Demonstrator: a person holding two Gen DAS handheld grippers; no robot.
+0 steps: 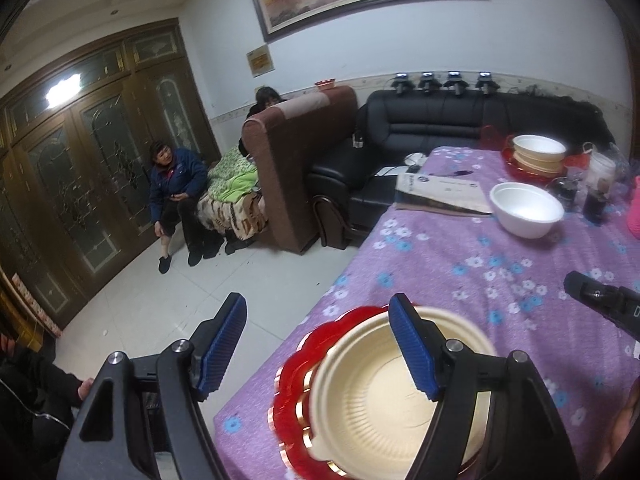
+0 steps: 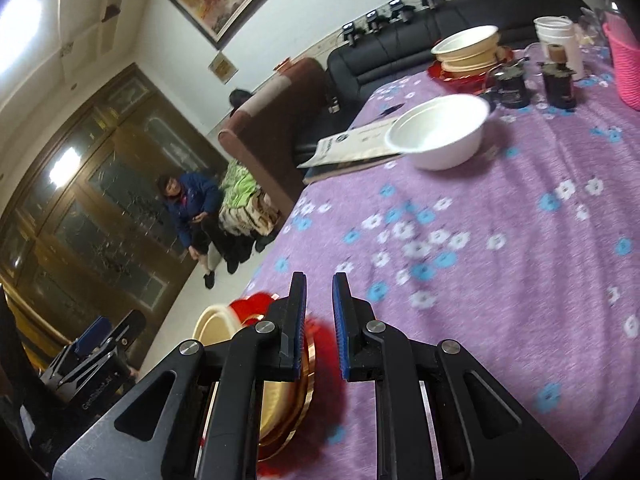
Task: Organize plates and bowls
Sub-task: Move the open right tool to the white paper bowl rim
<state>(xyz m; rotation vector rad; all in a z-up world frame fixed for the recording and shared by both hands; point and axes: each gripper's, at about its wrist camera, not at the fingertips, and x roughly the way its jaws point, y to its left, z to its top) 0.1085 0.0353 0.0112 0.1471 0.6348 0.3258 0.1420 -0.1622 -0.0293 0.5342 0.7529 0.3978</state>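
**Cream bowl on red plate at near table edge; both grippers unloaded**

Nearest, the left gripper [image 1: 320, 328] has its jaws spread wide. Its right blue pad [image 1: 412, 348] overlaps the cream bowl [image 1: 384, 400] in the view; whether it touches the rim cannot be told. The other pad hangs off the table edge over the floor, gripping nothing.

The cream bowl sits mouth up, nested on a red scalloped plate [image 1: 296, 392] with gold trim, at the near edge of the purple floral tablecloth [image 1: 460, 272]. Both are round, so no long axis applies.

The right gripper [image 2: 319, 280] has its jaws drawn close with a narrow gap between them, nothing pinched. It stands above the red plate's [image 2: 320, 360] rim; contact cannot be told.

Mid-table, well apart from the near stack, a white bowl [image 1: 526, 208] stands upright, mouth up, just beside a folded paper booklet [image 1: 436, 196].

Farther back, a second stack [image 1: 538, 156] holds a white bowl atop cream bowls on a red plate. Near it stand dark jars [image 2: 556, 84], a white container [image 2: 558, 40] and a pink basket [image 2: 624, 64].

Beyond the table: a black leather sofa [image 1: 432, 128], and a seated person in a blue jacket [image 1: 174, 184].
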